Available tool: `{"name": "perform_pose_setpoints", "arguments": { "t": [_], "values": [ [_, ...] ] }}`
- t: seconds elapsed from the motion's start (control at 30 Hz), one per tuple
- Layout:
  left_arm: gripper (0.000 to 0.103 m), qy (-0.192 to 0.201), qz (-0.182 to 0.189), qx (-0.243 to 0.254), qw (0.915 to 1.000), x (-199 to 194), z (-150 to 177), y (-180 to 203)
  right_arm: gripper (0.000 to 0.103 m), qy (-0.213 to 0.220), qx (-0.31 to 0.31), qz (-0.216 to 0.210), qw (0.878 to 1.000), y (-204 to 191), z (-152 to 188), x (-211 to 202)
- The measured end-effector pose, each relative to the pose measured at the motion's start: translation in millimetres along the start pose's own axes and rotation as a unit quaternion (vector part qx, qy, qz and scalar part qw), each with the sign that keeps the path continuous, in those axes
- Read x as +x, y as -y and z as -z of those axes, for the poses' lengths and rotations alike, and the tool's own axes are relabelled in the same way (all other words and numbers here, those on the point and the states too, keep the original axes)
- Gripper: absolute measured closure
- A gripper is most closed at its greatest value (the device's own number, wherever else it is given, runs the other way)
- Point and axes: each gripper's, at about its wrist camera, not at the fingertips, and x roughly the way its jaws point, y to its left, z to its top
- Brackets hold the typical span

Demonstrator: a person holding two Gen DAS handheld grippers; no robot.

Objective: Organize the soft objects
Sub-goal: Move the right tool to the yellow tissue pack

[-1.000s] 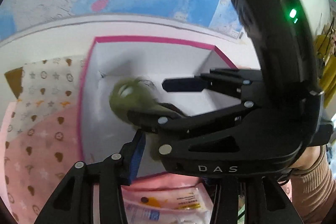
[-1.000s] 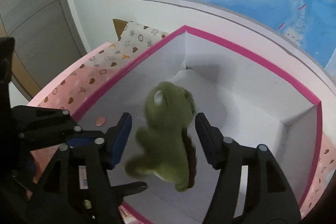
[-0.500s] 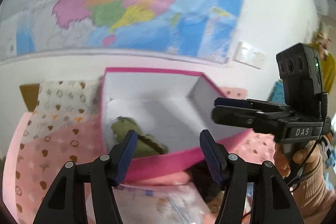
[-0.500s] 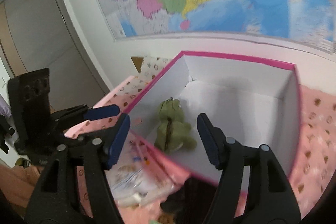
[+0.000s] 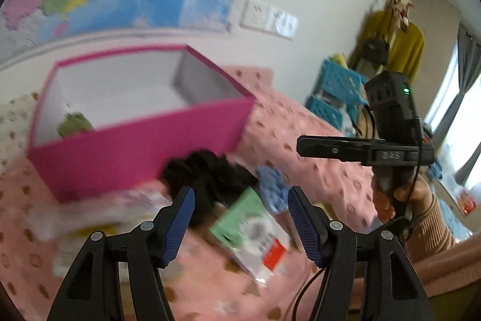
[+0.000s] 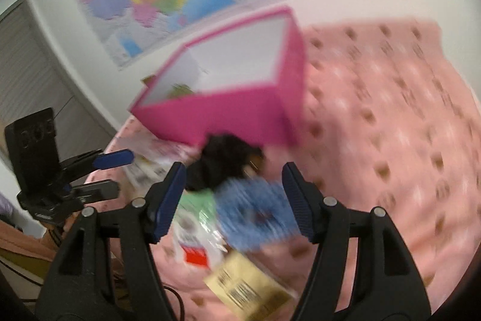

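From the left wrist view, the left hand-held gripper (image 5: pixel 239 223) stood open with nothing between its blue pads, hanging above a blurred clutter on the pink patterned cloth (image 5: pixel 303 146). Left gripper figures: the last two readings differed too little to call motion. Under it lay a green-and-white packet (image 5: pixel 251 230), a black soft heap (image 5: pixel 207 173) and a bit of a blue knitted piece (image 5: pixel 272 181). Behind these sat the pink box (image 5: pixel 135 140), open at the top with white walls inside, and the green plush toy (image 5: pixel 73 124) lay in its left near corner. At the right, a person's hand (image 5: pixel 393 197) in a tan sleeve held the right hand-held gripper (image 5: pixel 330 145), seen edge-on, so its jaws could not be read there.

From the right wrist view, the right hand-held gripper (image 6: pixel 231 203) was open and empty, its pads on either side of the blue knitted ring (image 6: pixel 255 215) in the picture but not pressing it. The black soft heap (image 6: pixel 224 161) lay just in front of the pink box (image 6: pixel 228 110), touching its near wall. The green plush toy (image 6: pixel 180 89) peeped over the box's rim. A yellow packet (image 6: pixel 246 285) lay nearest the camera. The left hand-held gripper (image 6: pixel 111 172) showed at the left edge, jaws parted
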Motion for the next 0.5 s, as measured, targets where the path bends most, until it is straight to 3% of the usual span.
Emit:
{"name": "perform_pose_setpoints", "arguments": {
  "t": [0.23,0.5],
  "values": [
    [0.037,-0.052,0.040,0.010,0.9978,29.9,12.6,23.7,0.035,-0.033,0.022,0.016,0.999,19.4,38.1,-5.8],
    [0.039,-0.121,0.102,0.041,0.9866,66.1,31.9,57.9,0.035,-0.034,0.049,0.007,0.998,26.4,77.4,-25.1]
  ]
}}
